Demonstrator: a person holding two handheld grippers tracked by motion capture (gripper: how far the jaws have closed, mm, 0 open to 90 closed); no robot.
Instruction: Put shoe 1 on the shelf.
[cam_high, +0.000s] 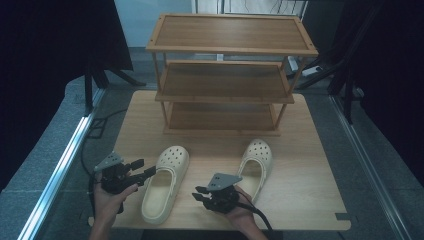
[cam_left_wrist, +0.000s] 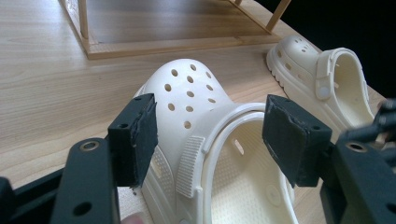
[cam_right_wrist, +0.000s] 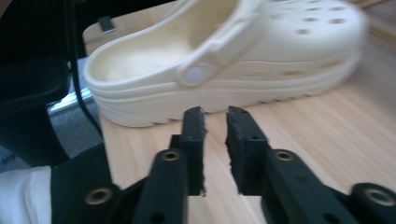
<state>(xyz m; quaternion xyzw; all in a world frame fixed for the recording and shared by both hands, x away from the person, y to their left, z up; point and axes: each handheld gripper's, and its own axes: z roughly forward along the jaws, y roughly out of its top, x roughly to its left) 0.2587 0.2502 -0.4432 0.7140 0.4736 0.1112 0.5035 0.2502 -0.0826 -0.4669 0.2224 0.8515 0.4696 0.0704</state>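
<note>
Both my tongs sit low, close to me. Left tongs (cam_high: 146, 173) are wide open w/ the left shoe (cam_left_wrist: 205, 140) side between the jaws, not pinched yet. Right tongs (cam_right_wrist: 215, 122) are almost closed, empty, just beside the right shoe (cam_right_wrist: 233, 56). Shoes lie on the table (cam_high: 300, 150) in front of the rack (cam_high: 230, 75). I think next: squeeze left, lift shoe to a shelf.
</note>
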